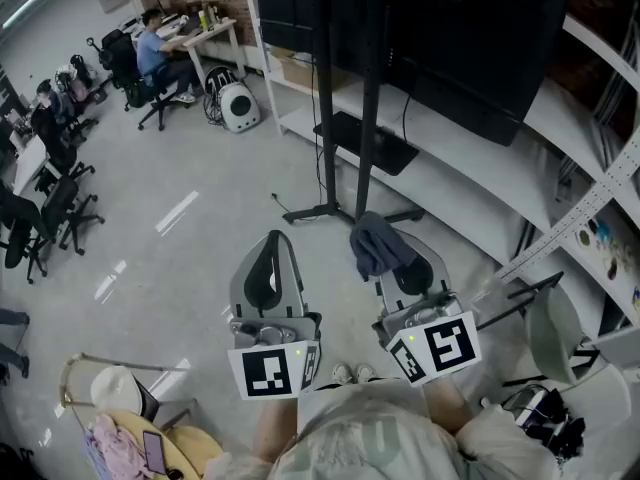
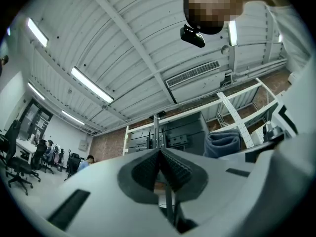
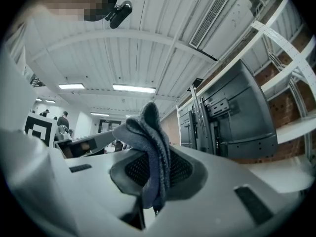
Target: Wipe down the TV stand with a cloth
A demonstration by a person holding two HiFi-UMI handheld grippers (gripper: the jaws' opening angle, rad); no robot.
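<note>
Grey cloth (image 3: pixel 146 132) within right tool (image 3: pixel 153 171)

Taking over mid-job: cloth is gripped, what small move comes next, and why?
Probably reach the right gripper forward toward the TV stand's pole. It is shut on the cloth, which hangs apart from the stand; no wiping contact yet.

I hold my left gripper (image 1: pixel 272 253) with jaws pressed together, empty; beside it, my right gripper (image 1: pixel 405 268) pinches the cloth (image 1: pixel 375 240).
</note>
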